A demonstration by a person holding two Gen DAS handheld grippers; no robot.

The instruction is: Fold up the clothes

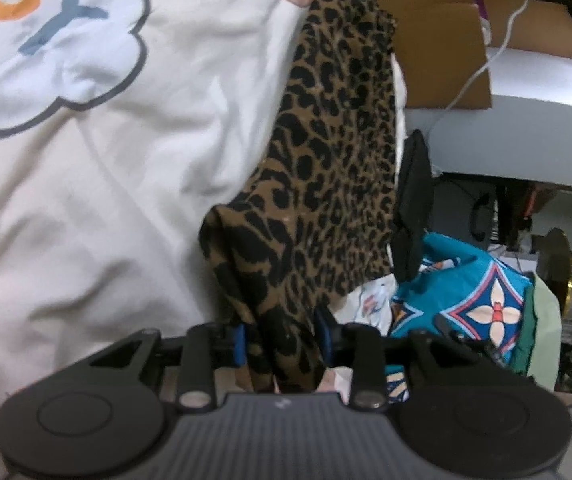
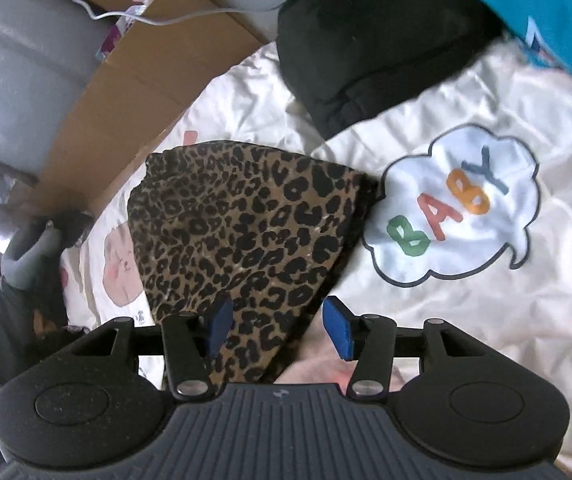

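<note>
While L tongs (image 1: 281, 342) are gripping bunched leopard cloth (image 1: 326, 168), it's hanging over the bed. R tongs (image 2: 275, 330) are gaping open above it

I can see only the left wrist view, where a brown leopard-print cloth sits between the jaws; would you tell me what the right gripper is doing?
Observer: The right gripper is open, its blue pads straddling a corner of the leopard-print cloth.
Operator: Thank you. Is the rest of the cloth laid down?
Observer: Yes, it lies flat on the cream bedspread, beside the white BABY bubble print.
</note>
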